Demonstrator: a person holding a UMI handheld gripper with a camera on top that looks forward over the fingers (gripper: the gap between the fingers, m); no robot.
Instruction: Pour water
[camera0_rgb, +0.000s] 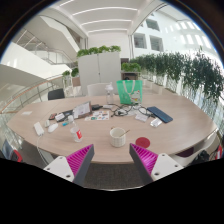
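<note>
Hovering over the near edge of a large round wooden table, the gripper holds its pink-padded fingers spread apart with nothing between them. Left of the fingers lie small scattered items. Just ahead, between the two fingers' lines, stands a white cup. A red-pink round thing sits just right of it, and a dark blue flat object lies farther right.

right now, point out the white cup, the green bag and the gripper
white cup (118, 137), gripper view, its side wall
green bag (127, 92), gripper view, its front face
gripper (118, 160), gripper view, open gap midway between its fingers
</note>
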